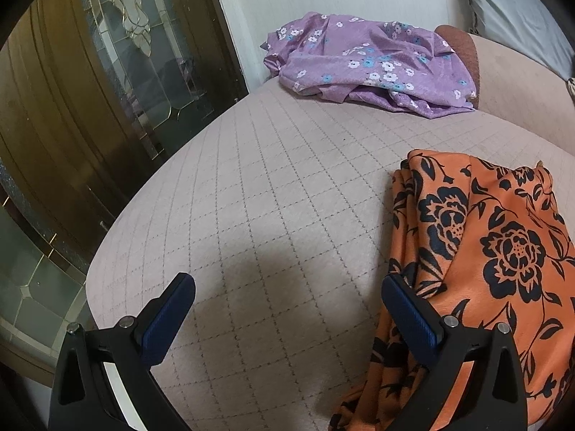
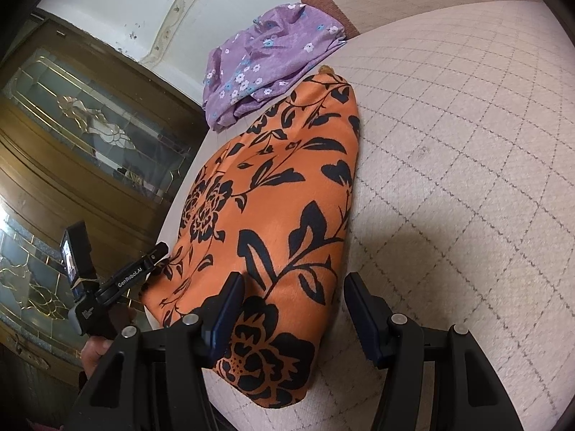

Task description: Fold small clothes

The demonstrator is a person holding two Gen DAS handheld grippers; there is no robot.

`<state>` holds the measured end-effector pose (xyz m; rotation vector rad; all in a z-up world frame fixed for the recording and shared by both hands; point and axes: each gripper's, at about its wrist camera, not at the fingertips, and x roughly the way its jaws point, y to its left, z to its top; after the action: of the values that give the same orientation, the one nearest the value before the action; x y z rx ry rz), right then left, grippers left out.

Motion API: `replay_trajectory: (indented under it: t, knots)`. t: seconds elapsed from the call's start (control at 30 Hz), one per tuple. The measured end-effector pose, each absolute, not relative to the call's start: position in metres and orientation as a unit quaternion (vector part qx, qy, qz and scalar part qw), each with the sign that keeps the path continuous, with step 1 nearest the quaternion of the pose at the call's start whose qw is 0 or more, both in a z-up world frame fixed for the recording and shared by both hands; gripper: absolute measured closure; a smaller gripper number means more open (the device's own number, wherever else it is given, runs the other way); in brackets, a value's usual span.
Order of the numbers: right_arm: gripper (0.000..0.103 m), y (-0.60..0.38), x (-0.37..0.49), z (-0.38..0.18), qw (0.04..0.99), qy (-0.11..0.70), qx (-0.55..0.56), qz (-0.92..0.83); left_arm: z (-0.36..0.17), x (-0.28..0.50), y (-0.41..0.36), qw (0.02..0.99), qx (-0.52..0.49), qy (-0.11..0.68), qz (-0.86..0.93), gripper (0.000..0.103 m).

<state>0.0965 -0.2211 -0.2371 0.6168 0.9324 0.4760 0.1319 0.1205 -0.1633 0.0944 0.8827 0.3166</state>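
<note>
Left wrist view
- Left gripper (image 1: 287, 294): its jaws stand wide apart with nothing between them, only bare quilted surface; it hovers pointing down at a slant.
- Right-hand finger of that gripper: its blue pad (image 1: 409, 316) sits just at the left edge of the orange garment; contact cannot be told.
- Orange garment (image 1: 503, 251): orange cloth with black flowers, lying in the lower right on the quilted cushion (image 1: 269, 197); its bunched, pleated left edge runs from the near rim of the cushion away from the camera, so the long axis points away into the picture.
- Purple garment (image 1: 366, 64): crumpled heap with white and blue flowers, at the far end of the cushion, well apart from the orange one.
- Surroundings: a wooden door with patterned glass (image 1: 118, 54) at left, a grey pillow (image 1: 521, 18) at top right.

Right wrist view
- Right gripper (image 2: 293, 309): jaws apart, straddling the near right corner of the orange garment (image 2: 280, 197); the pads do not press on the cloth.
- Garment axis: a long folded strip, running from the near end under the gripper up toward the purple garment (image 2: 266, 61), its far tip close to that heap.
- Left gripper (image 2: 158, 251): seen at lower left by the cloth's left edge, held in a hand (image 2: 97, 352).
</note>
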Motion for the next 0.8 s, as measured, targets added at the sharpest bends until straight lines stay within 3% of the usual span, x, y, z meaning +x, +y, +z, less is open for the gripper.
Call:
replay_trajectory:
  t: [0.8]
  knots:
    - [0.04,-0.215,0.097,-0.236,0.816,0.439,0.3,0.228,-0.165,0.125,0.135,0.891,0.04,0.428,0.144,0.0]
